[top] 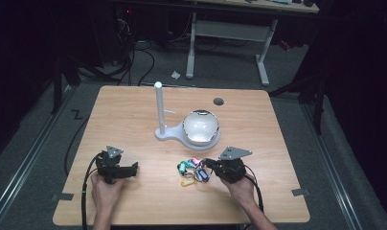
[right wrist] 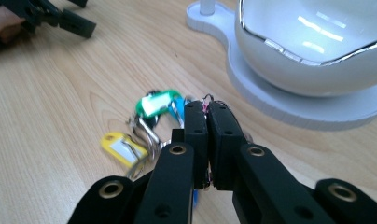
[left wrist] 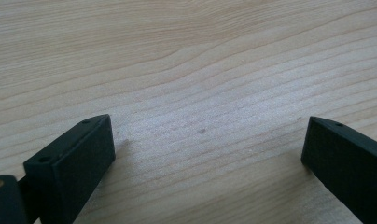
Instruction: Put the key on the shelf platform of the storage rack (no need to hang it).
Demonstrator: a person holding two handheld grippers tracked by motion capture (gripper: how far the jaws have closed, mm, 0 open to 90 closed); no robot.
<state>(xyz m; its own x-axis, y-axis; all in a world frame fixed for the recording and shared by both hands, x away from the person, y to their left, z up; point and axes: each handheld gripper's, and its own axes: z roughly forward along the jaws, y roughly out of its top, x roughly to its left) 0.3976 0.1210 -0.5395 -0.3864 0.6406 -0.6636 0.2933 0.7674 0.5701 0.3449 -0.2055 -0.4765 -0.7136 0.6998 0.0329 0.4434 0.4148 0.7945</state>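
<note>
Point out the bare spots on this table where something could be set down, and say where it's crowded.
Free: the table's far-left stretch beside the white post stand; the right side past the bowl; the near edge between the two forearms. Crowded: the middle, where the key tags lie just before the bowl, with the right gripper among them.

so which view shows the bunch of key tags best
The right gripper view: the key tags lie close up, with the green and yellow tags and metal rings clear, though the right tongs, closed on the bunch, cover part of it. The high view shows the whole bunch, but small. The left gripper view looks at bare table.
</note>
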